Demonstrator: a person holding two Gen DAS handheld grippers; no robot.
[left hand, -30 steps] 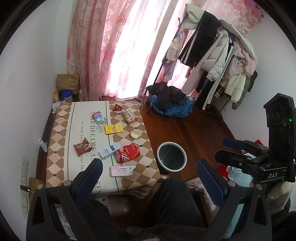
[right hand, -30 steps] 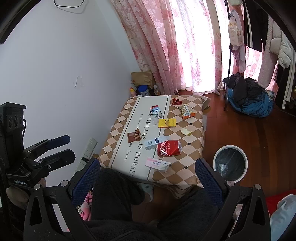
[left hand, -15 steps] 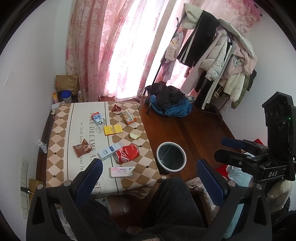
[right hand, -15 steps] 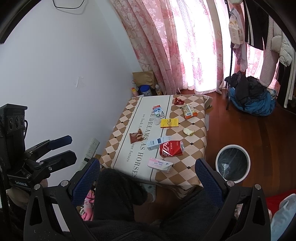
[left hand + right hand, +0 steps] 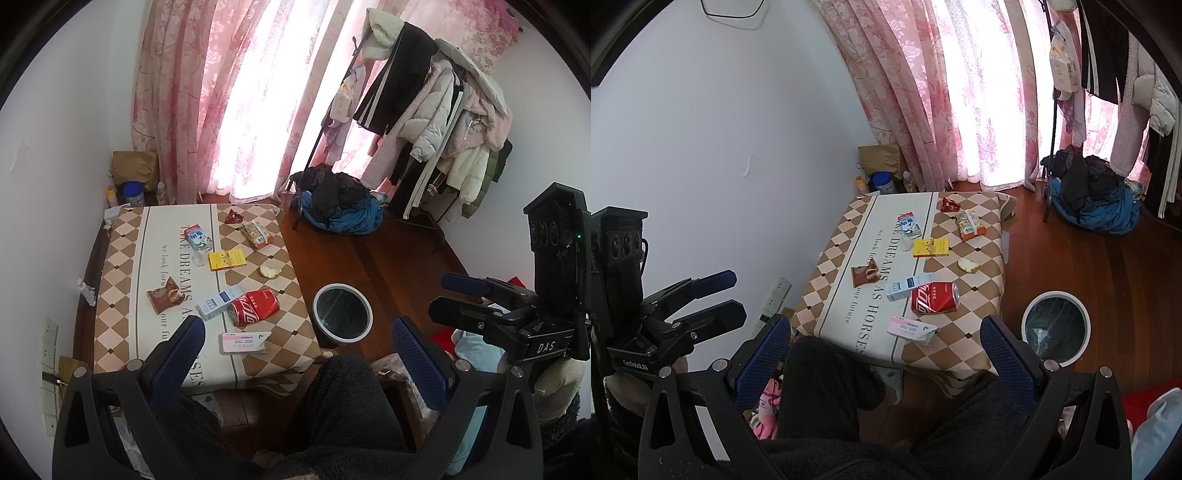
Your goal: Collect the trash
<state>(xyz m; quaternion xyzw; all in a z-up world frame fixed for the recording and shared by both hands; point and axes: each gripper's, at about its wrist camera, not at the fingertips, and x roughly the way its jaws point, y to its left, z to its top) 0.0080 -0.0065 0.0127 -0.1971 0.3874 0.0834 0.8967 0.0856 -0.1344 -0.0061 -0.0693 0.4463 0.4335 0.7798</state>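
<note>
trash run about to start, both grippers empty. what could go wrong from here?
1. The red cola can lies on its side touching the white-and-blue box; a grasp may roll it or drag the box.
2. The pink-and-white packet lies flat on the tablecloth, so fingers may pinch cloth.
3. The trash bin stands on the floor beside the table; a drop from height could miss.

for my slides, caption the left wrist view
Open left gripper above a table strewn with trash, bin beside it.

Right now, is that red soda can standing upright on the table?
No, the red soda can lies on its side on the table.
</note>
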